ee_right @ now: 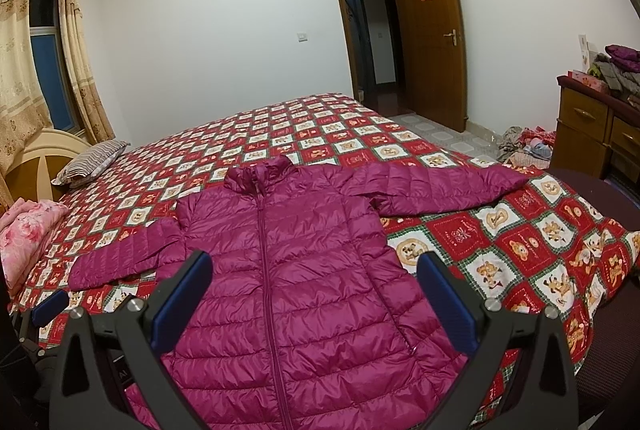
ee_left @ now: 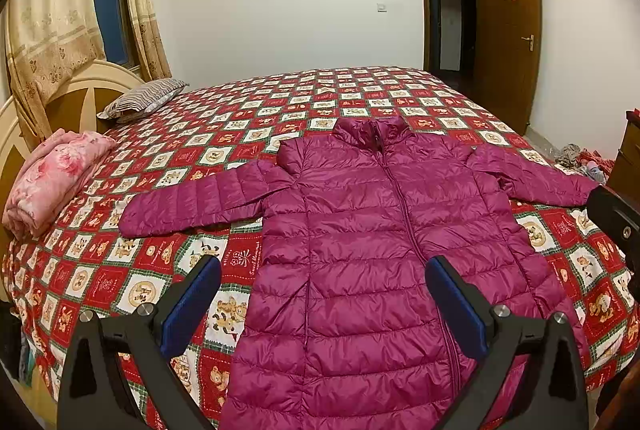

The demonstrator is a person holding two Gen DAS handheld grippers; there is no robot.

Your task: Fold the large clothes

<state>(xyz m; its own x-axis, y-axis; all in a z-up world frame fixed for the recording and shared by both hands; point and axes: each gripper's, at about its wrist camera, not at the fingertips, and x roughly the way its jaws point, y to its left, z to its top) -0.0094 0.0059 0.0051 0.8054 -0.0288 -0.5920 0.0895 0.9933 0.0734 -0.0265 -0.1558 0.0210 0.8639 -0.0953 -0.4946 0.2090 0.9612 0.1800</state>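
A long magenta quilted puffer coat (ee_left: 360, 230) lies flat and zipped on the bed, front up, collar away from me, both sleeves spread out sideways. It also shows in the right wrist view (ee_right: 296, 270). My left gripper (ee_left: 323, 270) is open and empty, held above the coat's lower left part. My right gripper (ee_right: 314, 266) is open and empty, held above the coat's lower right part. The left gripper's blue pad (ee_right: 50, 304) shows at the left edge of the right wrist view. The coat's hem is hidden below both views.
The bed has a red checked bear-print cover (ee_left: 224, 133). A folded pink floral blanket (ee_left: 52, 177) and a striped pillow (ee_left: 140, 101) lie by the headboard on the left. A wooden dresser (ee_right: 592, 133) with piled clothes stands right. A door (ee_right: 432, 29) stands open beyond.
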